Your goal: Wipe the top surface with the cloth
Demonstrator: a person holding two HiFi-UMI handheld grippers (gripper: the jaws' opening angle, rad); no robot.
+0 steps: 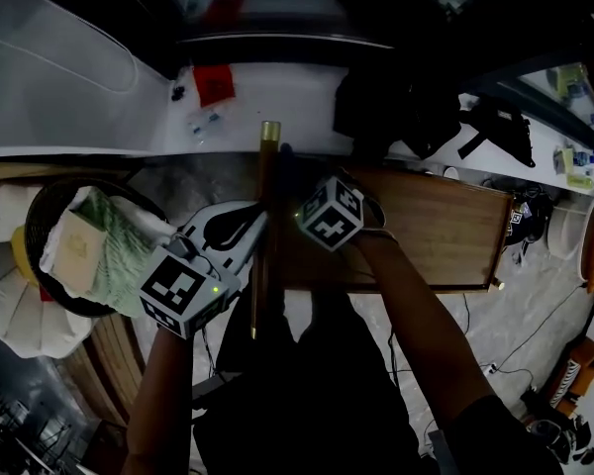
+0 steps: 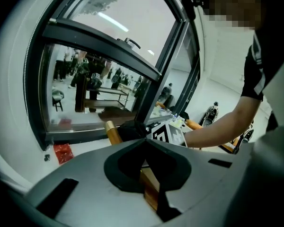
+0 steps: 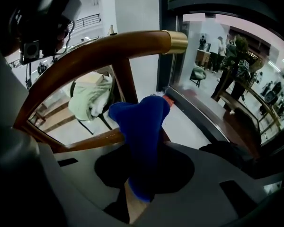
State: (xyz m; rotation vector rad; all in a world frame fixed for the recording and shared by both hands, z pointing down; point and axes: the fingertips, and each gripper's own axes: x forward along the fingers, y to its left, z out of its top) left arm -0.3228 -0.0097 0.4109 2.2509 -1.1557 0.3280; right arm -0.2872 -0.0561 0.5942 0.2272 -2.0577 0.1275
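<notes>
**Dim window corner: a narrow rail is a poor seat for a bunched cloth**

A blue cloth [image 3: 142,122] stands wadded up between the closed jaws of the right gripper [image 3: 143,171]. Its bulging end is pressed against the wooden rail [image 1: 264,226], not far from the brass cap [image 3: 175,41]. The left gripper [image 2: 145,144] is closed too. It appears to be clamped on the same rail lower down, as if to steady it, with the wood running between its jaws.

The main risk, as I see it, is the wad rolling off the rounded top to one side. Only a small lump of cloth meets the wood, so a sideways push could leave the hard jaws scraping the finish. Drag along the rail could also tug the cloth loose from the grip. The two grippers sit close together on one thin bar, so a stroke back toward the person could knock them together. If the left hold slackens, the rail itself may shift.

Beyond it lie a wooden board [image 1: 445,226] on the right and a dark basket [image 1: 49,191] holding a green towel [image 1: 114,240] on the left. A white windowsill [image 1: 277,107] runs past the rail's far end.
</notes>
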